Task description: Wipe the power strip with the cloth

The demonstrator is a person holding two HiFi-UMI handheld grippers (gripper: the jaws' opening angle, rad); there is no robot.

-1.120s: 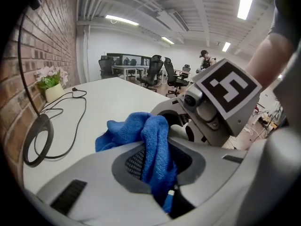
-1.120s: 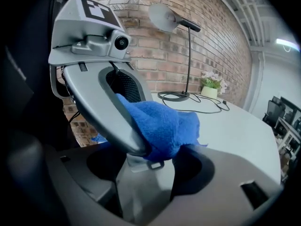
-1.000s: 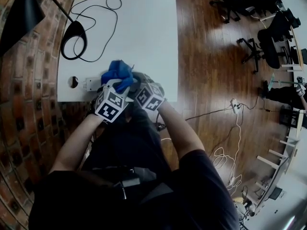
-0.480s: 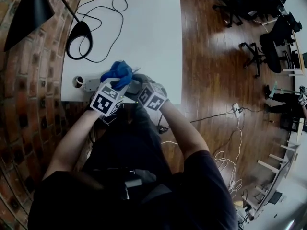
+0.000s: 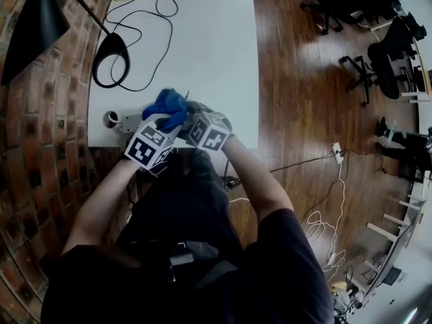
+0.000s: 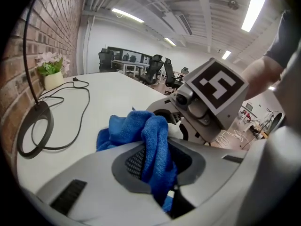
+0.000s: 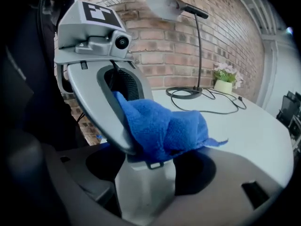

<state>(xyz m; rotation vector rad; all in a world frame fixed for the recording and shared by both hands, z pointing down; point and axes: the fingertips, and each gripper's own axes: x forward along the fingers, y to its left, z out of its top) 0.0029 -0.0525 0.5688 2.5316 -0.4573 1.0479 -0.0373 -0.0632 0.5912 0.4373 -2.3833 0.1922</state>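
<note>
We are seeing the power strip [image 5: 128,121] lying flat on the white table [image 5: 202,46], at the table's near edge, on our side of the lamp base [image 5: 111,52]. Its long axis is running along that edge. One end is pointing toward the brick wall [image 5: 40,113], on the same side as the lamp base. The other end is going under the two grippers, so we cannot follow it there.

The right gripper [image 7: 146,173] is taking the pale end of the strip between its jaws, which are standing at a middle width and seem to be pressing on both its sides. The blue cloth [image 5: 167,105] is lying bunched on top of the strip, just above that grip. The left gripper [image 6: 157,166] is pinching a fold of the cloth with its jaws narrow, and the rest of the cloth is hanging out forward.

Beyond the strip the table is lying bare up to the lamp base, whose black cable [image 5: 145,19] is looping farther back. Away from the lamp base, the table is running bare to its far side edge, where the wooden floor [image 5: 297,113] is beginning. On the near side, the strip is leaving almost no margin before the table's edge.
</note>
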